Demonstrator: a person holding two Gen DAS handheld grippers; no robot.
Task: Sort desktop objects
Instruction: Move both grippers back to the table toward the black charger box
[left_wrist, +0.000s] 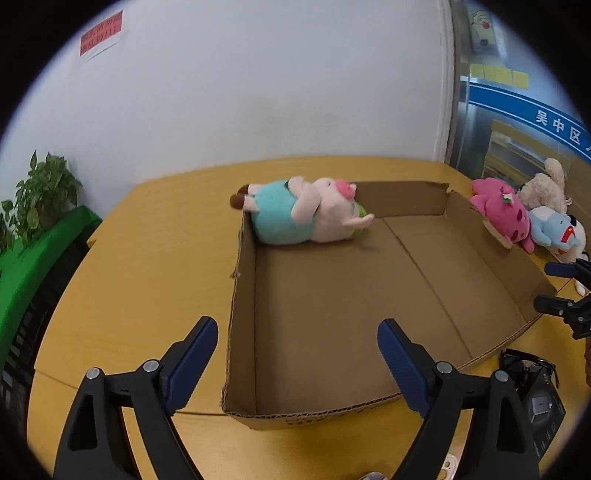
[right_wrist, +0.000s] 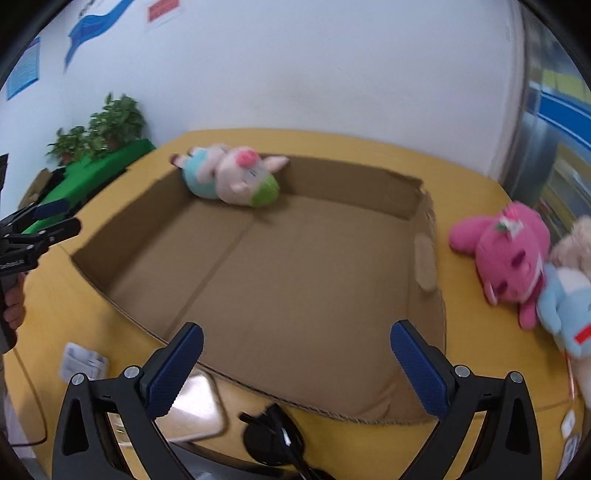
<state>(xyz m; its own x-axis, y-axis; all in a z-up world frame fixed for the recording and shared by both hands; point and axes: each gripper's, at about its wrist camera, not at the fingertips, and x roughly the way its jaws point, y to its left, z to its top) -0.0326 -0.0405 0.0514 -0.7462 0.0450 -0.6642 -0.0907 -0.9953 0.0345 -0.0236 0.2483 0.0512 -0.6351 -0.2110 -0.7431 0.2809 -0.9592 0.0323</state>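
While both grippers, left (left_wrist: 297, 365) and right (right_wrist: 297, 363), hang spread wide and empty over the box (left_wrist: 369, 306), pig (left_wrist: 303, 212) lies in its far-left corner; pink toy (right_wrist: 509, 258) on table (left_wrist: 147, 240), right of box.

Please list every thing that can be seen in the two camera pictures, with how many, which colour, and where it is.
cardboard box: one, brown, open top, middle of the table.
pig plush: one, pink with teal clothes, lying in the box's far corner.
pink plush: one, on the table right of the box.
blue plush: one, light blue, against the pink plush.
cream plush: one, behind them.
sunglasses: one pair, black, before the box.
table: one, yellow wood.
potted plants: green, far left.
left gripper: black with blue pads, open, empty.
right gripper: same colours, open, empty.
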